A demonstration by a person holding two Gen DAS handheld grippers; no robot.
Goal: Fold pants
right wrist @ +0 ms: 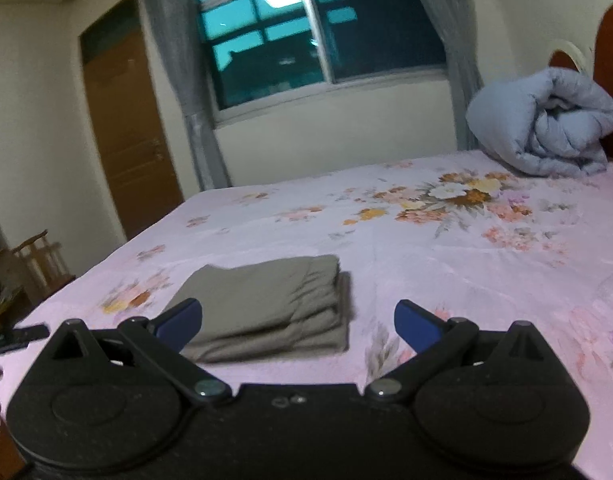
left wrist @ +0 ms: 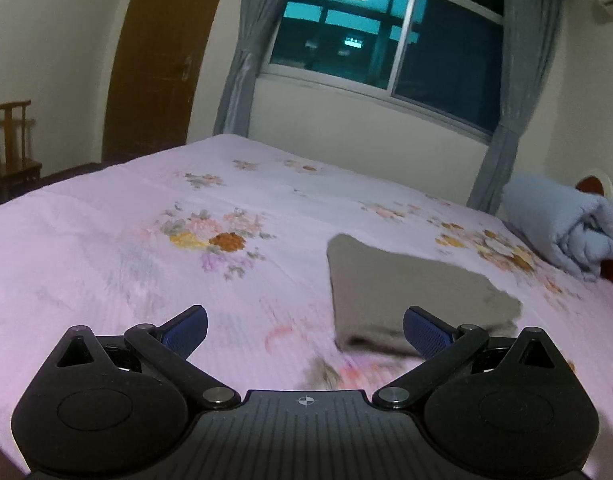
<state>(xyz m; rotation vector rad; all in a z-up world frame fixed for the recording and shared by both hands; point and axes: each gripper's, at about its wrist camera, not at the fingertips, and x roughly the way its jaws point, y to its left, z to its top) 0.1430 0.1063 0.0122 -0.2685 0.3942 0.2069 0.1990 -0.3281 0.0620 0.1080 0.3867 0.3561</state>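
A bedroom at night: window and grey curtains behind a bed (right wrist: 446,248) in a pink floral sheet, with a rolled blue quilt (right wrist: 546,128) at its headboard end. The pants (right wrist: 266,304), grey and already folded into a compact stack, lie near the bed's front edge. The right gripper (right wrist: 298,324) hovers spread wide and empty, the stack just ahead and slightly left of it. The left gripper (left wrist: 304,332), likewise spread and empty, sees it ahead-right. The right looks nearer.
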